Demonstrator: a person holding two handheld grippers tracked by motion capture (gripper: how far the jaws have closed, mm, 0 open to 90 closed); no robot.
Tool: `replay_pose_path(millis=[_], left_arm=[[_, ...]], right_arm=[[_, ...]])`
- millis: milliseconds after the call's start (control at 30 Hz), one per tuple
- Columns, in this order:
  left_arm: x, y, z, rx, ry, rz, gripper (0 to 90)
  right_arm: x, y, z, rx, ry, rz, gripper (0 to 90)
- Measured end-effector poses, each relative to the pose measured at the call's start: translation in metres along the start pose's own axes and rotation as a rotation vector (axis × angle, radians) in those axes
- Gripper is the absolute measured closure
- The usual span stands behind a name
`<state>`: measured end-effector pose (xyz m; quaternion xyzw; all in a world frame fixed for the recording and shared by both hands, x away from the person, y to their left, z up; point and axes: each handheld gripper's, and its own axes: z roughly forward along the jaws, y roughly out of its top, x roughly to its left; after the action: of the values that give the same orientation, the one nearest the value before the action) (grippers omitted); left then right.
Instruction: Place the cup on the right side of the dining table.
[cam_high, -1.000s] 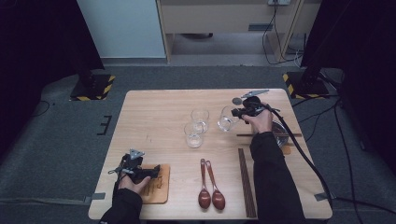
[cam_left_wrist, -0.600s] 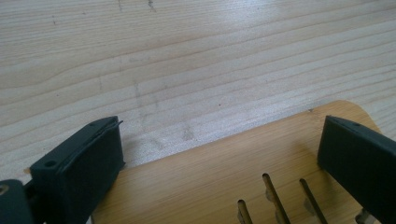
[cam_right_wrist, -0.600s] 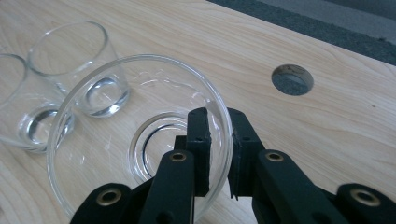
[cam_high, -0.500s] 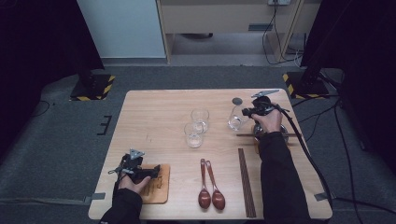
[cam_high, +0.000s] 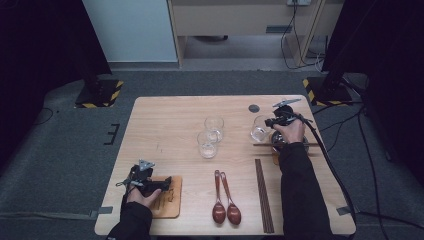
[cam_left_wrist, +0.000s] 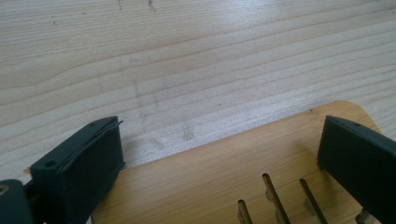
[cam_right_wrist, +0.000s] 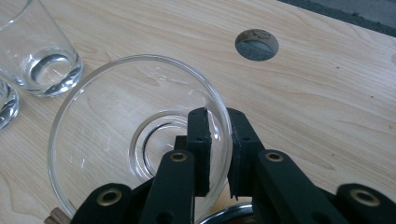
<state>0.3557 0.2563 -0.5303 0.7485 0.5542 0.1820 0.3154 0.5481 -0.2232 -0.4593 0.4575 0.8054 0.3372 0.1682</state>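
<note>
My right gripper (cam_high: 271, 122) is shut on the rim of a clear glass (cam_high: 259, 132) at the table's right side. In the right gripper view one jaw is inside the glass (cam_right_wrist: 116, 140) and the other outside, with the right gripper (cam_right_wrist: 219, 116) pinching the wall. Two more clear glasses (cam_high: 214, 125) (cam_high: 206, 143) stand at mid-table. Near the front left, my left gripper (cam_high: 159, 184) rests low over a wooden board (cam_high: 170, 200). In the left gripper view the left gripper (cam_left_wrist: 222, 130) is open wide across the board's (cam_left_wrist: 210, 172) corner, with thin metal prongs (cam_left_wrist: 275, 200) below.
Two dark red spoons (cam_high: 225, 207) and a pair of chopsticks (cam_high: 264, 195) lie at the front. A single stick (cam_high: 262, 145) and a metal bowl (cam_high: 278, 141) sit under the right hand. A round hole (cam_high: 254, 108) is in the tabletop behind the glass.
The right gripper has carried the glass to the right and slightly nearer, away from the two middle glasses. The left gripper has stayed put.
</note>
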Motion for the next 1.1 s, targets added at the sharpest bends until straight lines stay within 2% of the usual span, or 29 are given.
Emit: replay_pose_path(millis=[367, 500, 833, 900, 1033, 1100], left_arm=[[0.0, 0.0, 0.0, 0.0, 0.0, 0.0, 0.0], [0.0, 0.0, 0.0, 0.0, 0.0, 0.0, 0.0], [0.0, 0.0, 0.0, 0.0, 0.0, 0.0, 0.0], [0.0, 0.0, 0.0, 0.0, 0.0, 0.0, 0.0], [0.0, 0.0, 0.0, 0.0, 0.0, 0.0, 0.0], [0.0, 0.0, 0.0, 0.0, 0.0, 0.0, 0.0]], right_arm=[[-0.002, -0.004, 0.008, 0.041, -0.056, -0.001, 81.8], [0.001, -0.003, 0.01, 0.01, -0.059, 0.007, 81.5], [0.0, -0.002, 0.011, -0.026, -0.076, 0.034, 80.6], [-0.001, -0.002, 0.009, -0.04, -0.088, 0.034, 80.3], [-0.002, 0.002, -0.002, -0.086, -0.071, 0.044, 78.5], [-0.001, 0.003, -0.009, -0.108, -0.06, 0.047, 74.4]])
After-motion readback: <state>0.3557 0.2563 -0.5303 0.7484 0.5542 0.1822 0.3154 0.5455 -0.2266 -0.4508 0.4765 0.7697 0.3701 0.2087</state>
